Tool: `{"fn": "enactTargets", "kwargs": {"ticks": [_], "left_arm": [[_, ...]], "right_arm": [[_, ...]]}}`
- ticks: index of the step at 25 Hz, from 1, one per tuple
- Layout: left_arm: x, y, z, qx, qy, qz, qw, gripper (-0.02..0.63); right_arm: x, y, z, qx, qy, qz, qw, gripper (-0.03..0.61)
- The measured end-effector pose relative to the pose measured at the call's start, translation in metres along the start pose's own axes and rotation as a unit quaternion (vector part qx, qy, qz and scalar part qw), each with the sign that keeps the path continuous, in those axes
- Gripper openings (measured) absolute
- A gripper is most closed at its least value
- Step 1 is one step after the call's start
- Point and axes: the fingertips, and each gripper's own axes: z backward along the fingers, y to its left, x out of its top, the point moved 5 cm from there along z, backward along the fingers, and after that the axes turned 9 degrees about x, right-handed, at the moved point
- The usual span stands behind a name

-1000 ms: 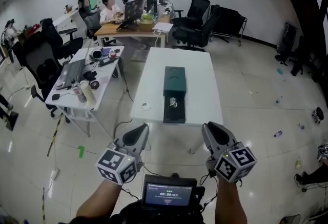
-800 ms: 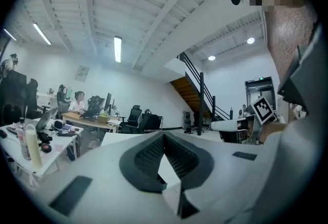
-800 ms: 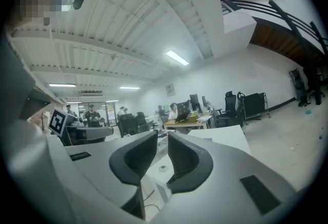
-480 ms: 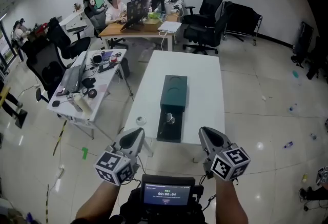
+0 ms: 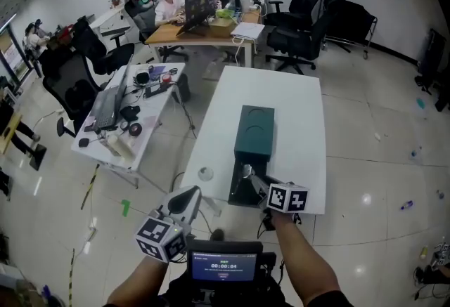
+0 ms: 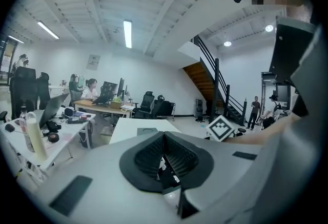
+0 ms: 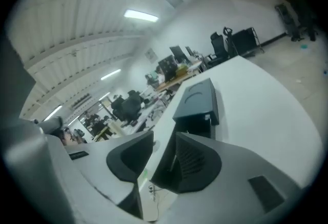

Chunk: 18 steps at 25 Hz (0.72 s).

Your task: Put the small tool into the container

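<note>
A dark green box (image 5: pixel 254 131) lies lengthwise on the white table (image 5: pixel 295 109), its near part an open dark tray (image 5: pixel 242 190). A small shiny tool (image 5: pixel 246 171) rests in that tray. My right gripper (image 5: pixel 253 177) reaches over the tray, tips right beside the tool; its jaws are opening. In the right gripper view nothing sits between the jaws of the right gripper (image 7: pixel 161 159), and the green box (image 7: pixel 197 97) is just ahead. My left gripper (image 5: pixel 184 199) hangs shut and empty short of the table's near edge. In its own view the left gripper (image 6: pixel 164 159) has its pads together.
A small white ring (image 5: pixel 204 173) lies on the table left of the box. A cluttered desk (image 5: pixel 130 105) stands to the left, with office chairs (image 5: pixel 295 31) and people at a wooden desk (image 5: pixel 190 28) beyond. A handheld screen (image 5: pixel 223 267) sits at my waist.
I have come closer to the table. The right gripper went forward from beside my waist to over the box's open tray. The left gripper stayed low and shut.
</note>
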Motion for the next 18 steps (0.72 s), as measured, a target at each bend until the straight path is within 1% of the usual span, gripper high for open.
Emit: {"fn": "enactTargets", "kwargs": {"ticks": [2, 4, 6, 7, 8, 9, 10, 12, 13, 16, 18], "left_arm": [[-0.002, 0.024, -0.008, 0.004, 0.008, -0.004, 1.0000, 0.026], [-0.006, 0.056, -0.017, 0.009, 0.014, 0.003, 0.9999, 0.026], [-0.011, 0.092, -0.029, 0.009, 0.018, 0.015, 0.9997, 0.026], [-0.012, 0.108, -0.036, 0.007, 0.021, 0.017, 0.9996, 0.026], [-0.013, 0.122, -0.043, 0.004, 0.024, 0.018, 0.9995, 0.026], [-0.014, 0.135, -0.049, -0.001, 0.026, 0.021, 0.9995, 0.026], [-0.014, 0.146, -0.056, -0.005, 0.027, 0.024, 0.9993, 0.026], [-0.015, 0.164, -0.070, -0.015, 0.029, 0.032, 0.9990, 0.026], [-0.016, 0.172, -0.079, -0.021, 0.031, 0.036, 0.9987, 0.026], [-0.018, 0.186, -0.103, -0.044, 0.036, 0.043, 0.9974, 0.026], [-0.017, 0.188, -0.117, -0.065, 0.040, 0.042, 0.9962, 0.026]], "right_arm": [[-0.007, -0.023, -0.046, -0.032, 0.034, -0.032, 0.998, 0.149], [-0.013, -0.039, -0.089, -0.064, 0.070, -0.041, 0.995, 0.152], [-0.017, -0.050, -0.127, -0.102, 0.115, -0.034, 0.988, 0.158], [-0.019, -0.054, -0.142, -0.127, 0.138, -0.026, 0.982, 0.163], [-0.020, -0.056, -0.154, -0.152, 0.159, -0.017, 0.975, 0.139], [-0.021, -0.058, -0.164, -0.169, 0.174, -0.009, 0.970, 0.138], [-0.020, -0.057, -0.172, -0.177, 0.184, -0.006, 0.967, 0.137], [-0.017, -0.054, -0.185, -0.171, 0.189, -0.012, 0.967, 0.124], [-0.016, -0.052, -0.191, -0.161, 0.184, -0.020, 0.969, 0.084], [-0.010, -0.042, -0.205, -0.123, 0.145, -0.049, 0.981, 0.047], [-0.006, -0.039, -0.207, -0.107, 0.116, -0.066, 0.985, 0.021]]}}
